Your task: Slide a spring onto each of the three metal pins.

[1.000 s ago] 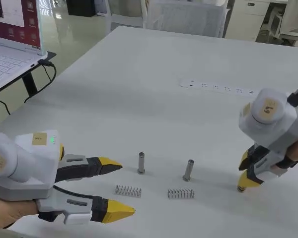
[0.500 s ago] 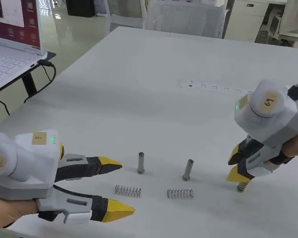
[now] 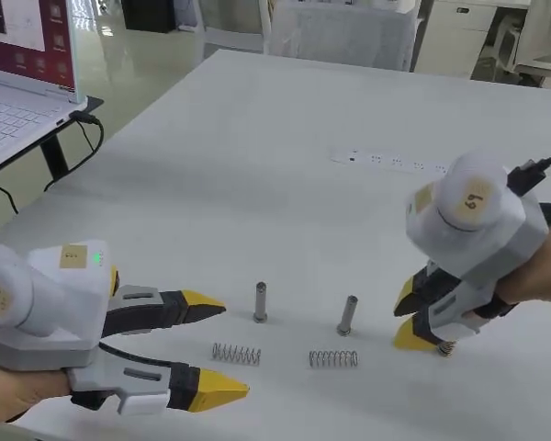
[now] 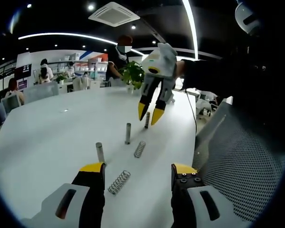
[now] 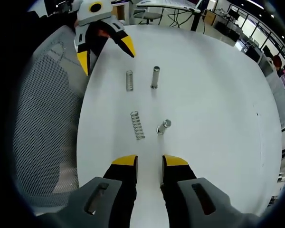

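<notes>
The fingers point(image 4: 91, 173) of the left gripper point(image 4: 137, 168) stand wide apart and hold nothing. Those of the right gripper point(image 5: 149, 162) are apart by a narrower gap and are also empty.

On the white table point(image 3: 257, 165) two bare pins stand on end, the left pin point(image 3: 261, 301) and the middle pin point(image 3: 348, 314), well apart from each other. The first spring point(image 3: 237, 354) lies flat just in front of the left pin, in line with the left gripper's open jaws. The second spring point(image 3: 333, 358) lies flat just in front of the middle pin. The third pin point(image 4: 147, 119) seems to carry a spring already and sits close beside the right gripper's tips, so roughly a third of the job looks done.

The loose springs are thin wire coils, likely very light, soft along their length, and apt to roll or squirt out of a hard pinch. The best hold would probably be a gentle one across the coils near the middle, leaving one open end free to thread over a pin's top. The slim pins may tip if nudged sideways.
</notes>
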Demonstrator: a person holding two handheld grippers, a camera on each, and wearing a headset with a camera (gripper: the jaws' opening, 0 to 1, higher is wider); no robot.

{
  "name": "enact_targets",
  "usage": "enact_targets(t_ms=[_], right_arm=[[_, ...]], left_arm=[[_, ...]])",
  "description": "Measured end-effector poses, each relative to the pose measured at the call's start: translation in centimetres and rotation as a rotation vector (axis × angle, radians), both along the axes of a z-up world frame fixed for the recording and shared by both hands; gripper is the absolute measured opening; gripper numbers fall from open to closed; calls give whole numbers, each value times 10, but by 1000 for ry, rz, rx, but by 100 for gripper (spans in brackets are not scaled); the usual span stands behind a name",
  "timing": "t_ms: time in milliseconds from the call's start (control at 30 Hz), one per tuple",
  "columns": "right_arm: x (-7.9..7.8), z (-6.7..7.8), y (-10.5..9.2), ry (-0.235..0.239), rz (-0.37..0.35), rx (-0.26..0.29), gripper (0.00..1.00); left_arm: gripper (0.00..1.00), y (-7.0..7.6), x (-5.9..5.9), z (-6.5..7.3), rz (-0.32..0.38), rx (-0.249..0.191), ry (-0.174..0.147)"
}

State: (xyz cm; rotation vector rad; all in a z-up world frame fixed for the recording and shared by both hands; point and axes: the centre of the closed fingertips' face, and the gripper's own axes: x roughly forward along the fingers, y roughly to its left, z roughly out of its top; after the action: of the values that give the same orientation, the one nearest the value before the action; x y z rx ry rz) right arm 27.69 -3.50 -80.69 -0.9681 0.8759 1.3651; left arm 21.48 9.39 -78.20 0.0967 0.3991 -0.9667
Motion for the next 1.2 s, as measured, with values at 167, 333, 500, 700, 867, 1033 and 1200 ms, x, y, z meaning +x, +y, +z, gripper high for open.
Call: enact_targets(t_ms=[167, 333, 500, 700, 867, 1033, 1200], right_arm=[[-7, -4, 10, 6, 24, 3, 19], [-11, -9, 20, 10, 40, 21, 18], [-16, -16, 27, 20, 50, 30, 17], [-19, -24, 34, 28, 59, 42, 16], [-19, -31, 36, 38, 57, 36, 15], [-19, -36, 38, 41, 56, 35, 15], [-18, -43, 37, 45, 56, 27, 14]], left_arm=[[51, 0, 0, 0, 0, -1, 1], [50, 1, 1, -1, -1, -1, 2], [50, 1, 1, -1, -1, -2, 3], [50, 1, 1, -2, -2, -1, 4], [49, 1, 1, -2, -2, -2, 3], [49, 1, 1, -2, -3, -2, 3], [49, 0, 0, -1, -4, -3, 3]])
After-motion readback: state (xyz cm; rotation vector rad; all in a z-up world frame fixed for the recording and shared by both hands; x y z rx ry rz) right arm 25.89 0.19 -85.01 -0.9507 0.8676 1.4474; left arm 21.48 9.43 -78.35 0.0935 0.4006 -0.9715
